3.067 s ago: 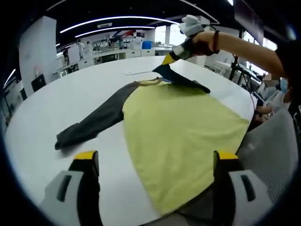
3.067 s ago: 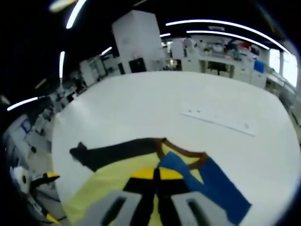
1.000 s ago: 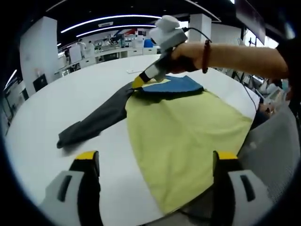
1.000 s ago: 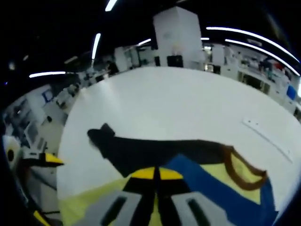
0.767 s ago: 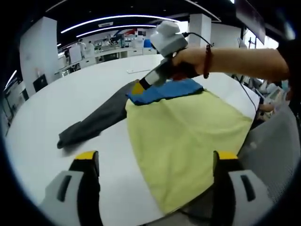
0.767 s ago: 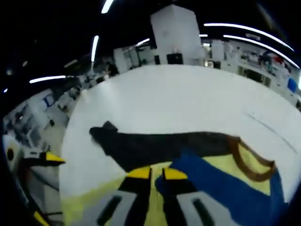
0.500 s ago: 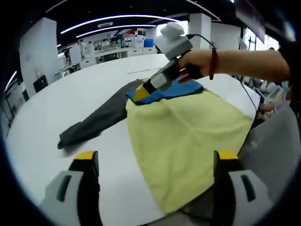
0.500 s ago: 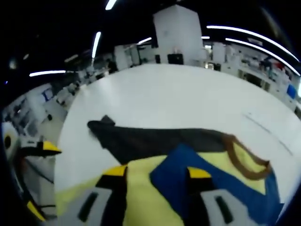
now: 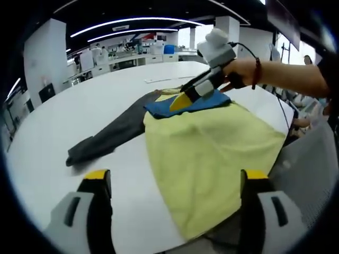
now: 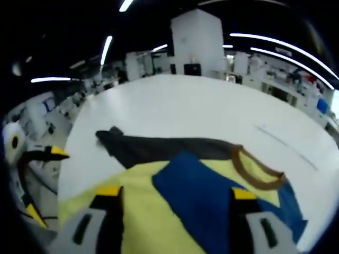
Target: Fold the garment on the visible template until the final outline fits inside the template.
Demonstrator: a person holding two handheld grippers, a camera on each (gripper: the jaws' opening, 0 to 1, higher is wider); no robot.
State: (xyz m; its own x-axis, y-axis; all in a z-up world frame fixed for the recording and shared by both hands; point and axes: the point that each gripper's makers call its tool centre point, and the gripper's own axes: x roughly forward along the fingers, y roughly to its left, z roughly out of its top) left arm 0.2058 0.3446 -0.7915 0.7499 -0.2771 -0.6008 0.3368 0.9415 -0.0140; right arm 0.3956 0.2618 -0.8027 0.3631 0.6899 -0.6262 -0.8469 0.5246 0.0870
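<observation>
A long-sleeved garment lies on the white round table (image 9: 47, 121). Its yellow body (image 9: 206, 153) reaches the table's near edge, and its dark grey sleeve (image 9: 106, 137) stretches out to the left. The blue sleeve (image 9: 209, 101) lies folded across the chest below the brown collar (image 10: 254, 172). My right gripper (image 9: 183, 100), held by a hand, hovers open just above the blue sleeve (image 10: 196, 196), its own jaws (image 10: 176, 193) standing wide apart with nothing between them. My left gripper (image 9: 175, 177) stands open near the hem, seen also as the left gripper (image 10: 42, 182) at the table's edge.
A thin pale strip (image 9: 159, 80) lies on the table beyond the collar. A person's arm (image 9: 286, 79) reaches in from the right. A grey chair (image 9: 307, 169) stands by the near right edge. Lab benches (image 9: 122, 55) line the far wall.
My right gripper laid the blue sleeve across the chest, let it go, opened wide and lifted back to the right. My left gripper has stayed still and open.
</observation>
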